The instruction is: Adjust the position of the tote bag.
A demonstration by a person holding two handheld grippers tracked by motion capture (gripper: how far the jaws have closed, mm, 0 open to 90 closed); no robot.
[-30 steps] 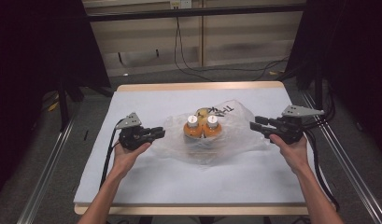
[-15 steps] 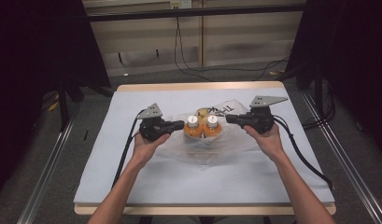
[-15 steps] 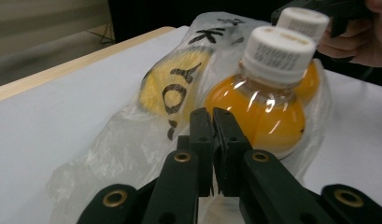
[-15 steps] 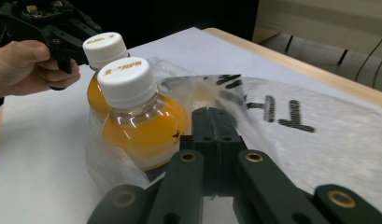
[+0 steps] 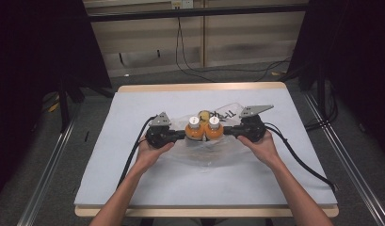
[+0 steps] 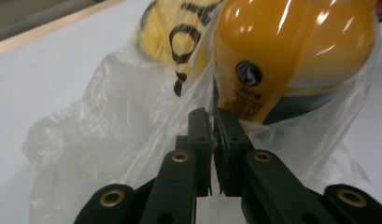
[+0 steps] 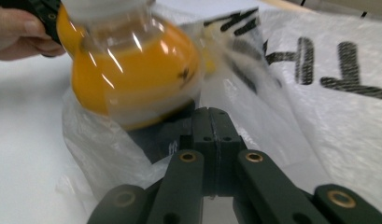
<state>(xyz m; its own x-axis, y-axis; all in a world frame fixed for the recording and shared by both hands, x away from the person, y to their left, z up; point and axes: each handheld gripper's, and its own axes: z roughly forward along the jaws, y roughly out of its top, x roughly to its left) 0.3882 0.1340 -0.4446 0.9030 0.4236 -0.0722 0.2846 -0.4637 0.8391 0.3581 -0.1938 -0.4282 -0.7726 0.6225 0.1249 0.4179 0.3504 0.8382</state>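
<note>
Both grippers, left (image 6: 212, 122) and right (image 7: 212, 122), are clenched on the plastic bag (image 5: 206, 153); pulling unevenly could topple the orange bottles (image 5: 203, 130).

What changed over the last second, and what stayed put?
Both tools moved inward from the sides: the left tool and right tool now sit against the clear plastic bag, jaws closed at its film beside the orange bottles. Bag and bottles stayed in place on the white table.
</note>
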